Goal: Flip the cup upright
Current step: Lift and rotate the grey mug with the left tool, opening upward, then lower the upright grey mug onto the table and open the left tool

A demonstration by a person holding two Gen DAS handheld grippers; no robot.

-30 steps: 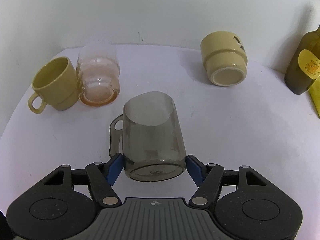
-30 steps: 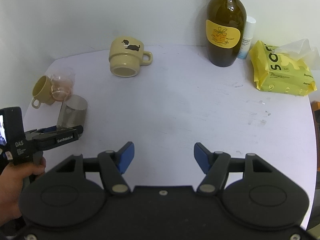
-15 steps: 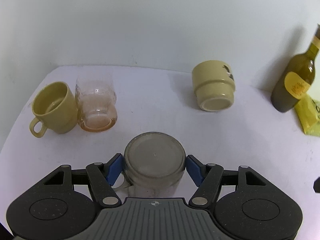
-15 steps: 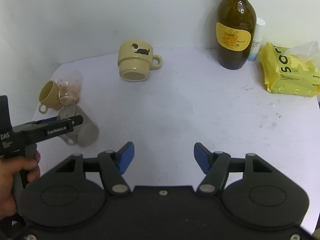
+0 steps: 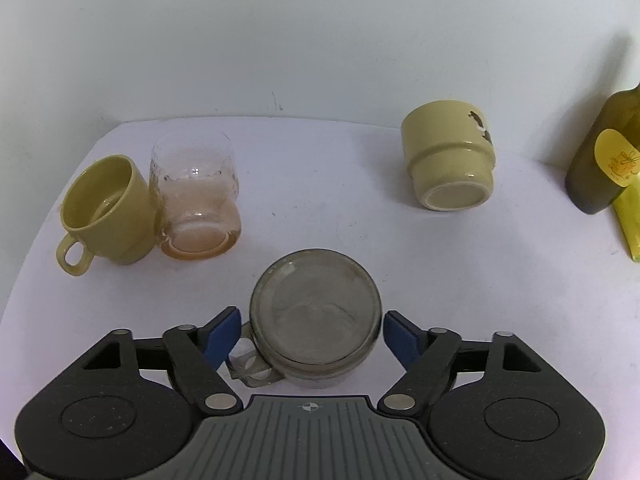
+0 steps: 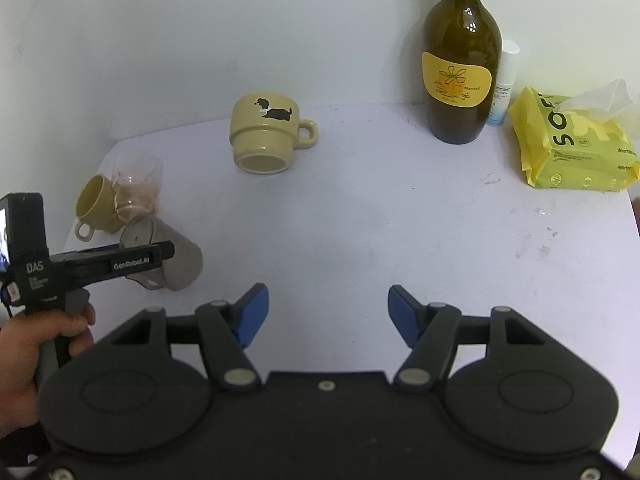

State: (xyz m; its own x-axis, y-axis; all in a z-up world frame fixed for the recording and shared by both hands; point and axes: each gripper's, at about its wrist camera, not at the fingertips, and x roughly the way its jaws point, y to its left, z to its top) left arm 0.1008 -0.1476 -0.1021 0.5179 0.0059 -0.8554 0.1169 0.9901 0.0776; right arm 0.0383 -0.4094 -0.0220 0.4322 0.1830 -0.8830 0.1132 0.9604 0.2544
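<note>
Two blue-padded fingers (image 5: 223, 332) frame the smoky grey glass cup (image 5: 316, 312) in the left wrist view, and the left gripper (image 5: 310, 332) stands spread, each pad showing a small gap from the glass. The cup lies tipped on the white table (image 5: 360, 220), its thick round base facing the camera, its clear handle (image 5: 250, 370) low at the left beside the left pad. Further back on the left, a glossy olive-yellow mug (image 5: 106, 212) leans against a pinkish textured tumbler (image 5: 196, 196) (the two touch). Off to the right a stepped cream mug (image 5: 450, 160) sits upside down, its unglazed foot ring up, and a dark green bottle (image 5: 604, 160) cuts the edge of frame.

Over to the right wrist view: the right gripper (image 6: 328, 316) hangs wide apart above bare tabletop, pinching nothing. At far left a hand (image 6: 28, 356) grips the other tool, whose black finger crosses the grey cup (image 6: 168, 258) lying on its side near the table's left edge. Behind it lean the yellow mug (image 6: 96, 208) and the tumbler (image 6: 136, 192). The cream mug (image 6: 266, 136) shows a dog print and a loop handle. At the back right stand the bottle (image 6: 460, 68) with its yellow label, a slim white tube (image 6: 504, 80) and a crinkly yellow wipes pack (image 6: 572, 144).
</note>
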